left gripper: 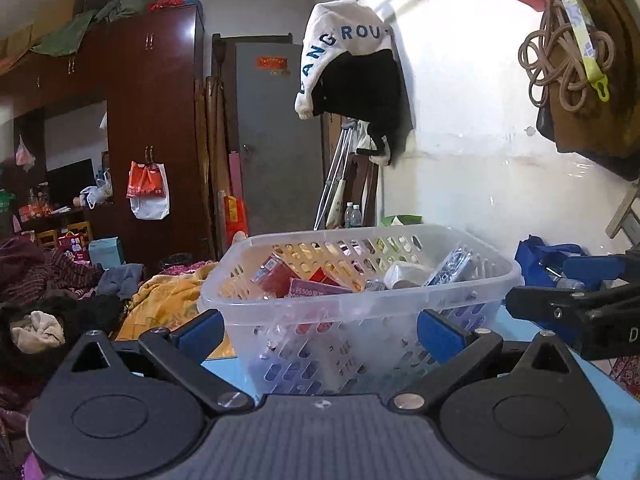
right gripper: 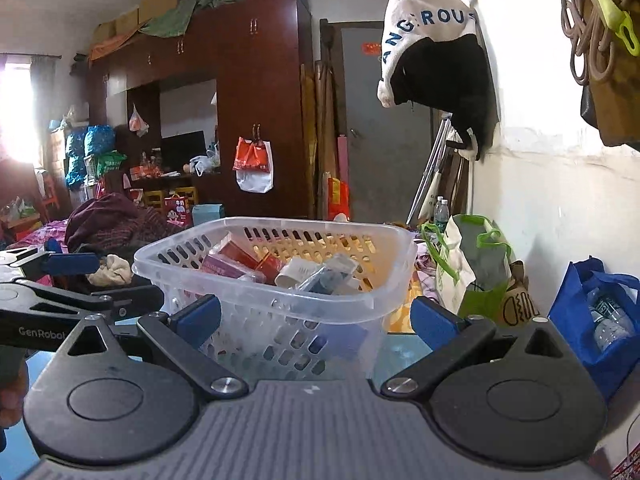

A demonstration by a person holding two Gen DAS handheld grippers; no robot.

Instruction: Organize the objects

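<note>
1. The basket (left gripper: 360,280) sits on the blue table (left gripper: 624,408) just ahead of both grippers — thin, perforated plastic, likely light and flexible; grip its thick rim, not the slotted wall.
2. Your left gripper (left gripper: 320,328) and right gripper (right gripper: 316,320) both have jaws spread wide, holding nothing.
3. The red boxes (right gripper: 240,254) inside look stiff and easy to pinch.
4. The foil packet (left gripper: 450,266) — probably slippery and crushable; take its edge gently.

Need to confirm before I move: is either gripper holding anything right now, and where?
Nothing is held. The left gripper and right gripper are both open, fingers apart in front of the clear basket, not clamped on its rim.
</note>
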